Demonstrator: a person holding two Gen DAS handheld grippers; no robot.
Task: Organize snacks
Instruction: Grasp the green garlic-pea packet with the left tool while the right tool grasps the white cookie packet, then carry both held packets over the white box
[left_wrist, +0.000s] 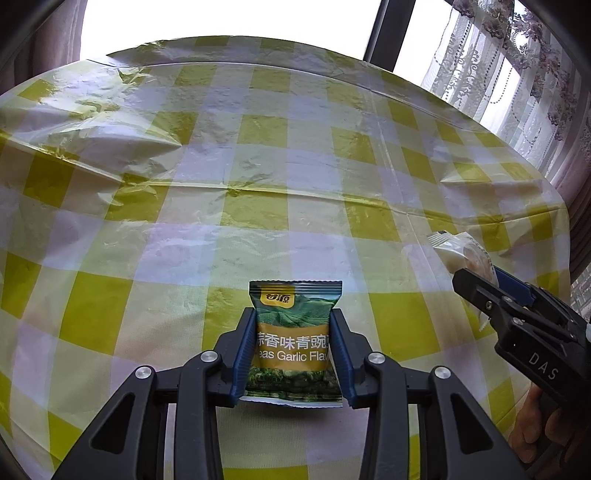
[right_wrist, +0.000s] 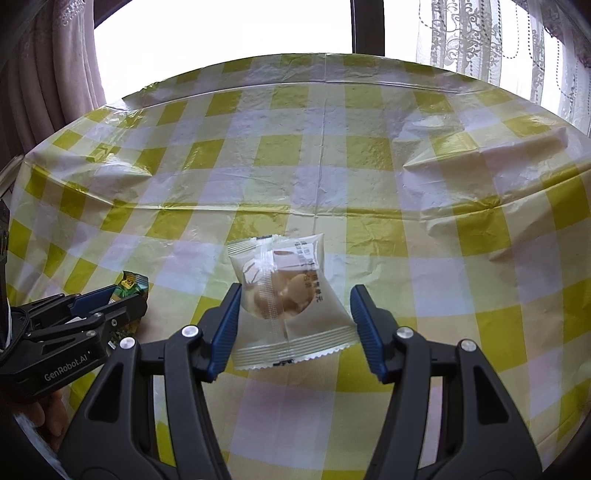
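Left wrist view, nearest the camera: the left gripper (left_wrist: 294, 350), whose blue-padded fingers (left_wrist: 246, 354) press on both sides of a green garlic-flavour pea packet (left_wrist: 293, 336); the jaws are closed on it, and the packet stands upright between them, its sealed top edge pointing far. Beneath it lies a table under a yellow-and-white checked plastic tablecloth (left_wrist: 258, 166), creased along several folds. At the right edge of this view the right gripper (left_wrist: 476, 280) enters from the near right, with a pale translucent snack packet (left_wrist: 461, 254) at its tips. Right wrist view: that pale packet (right_wrist: 291, 295), showing round light-brown pieces inside, lies between the blue pads; the left pad touches its edge, while a clear gap separates the right pad from it, so the jaws stand open around the packet. At the near left the left gripper (right_wrist: 125, 295) appears with the green packet (right_wrist: 131, 282) in its tips. Beyond the table's far edge are a bright window (right_wrist: 221, 29) and lace curtains (right_wrist: 480, 44).
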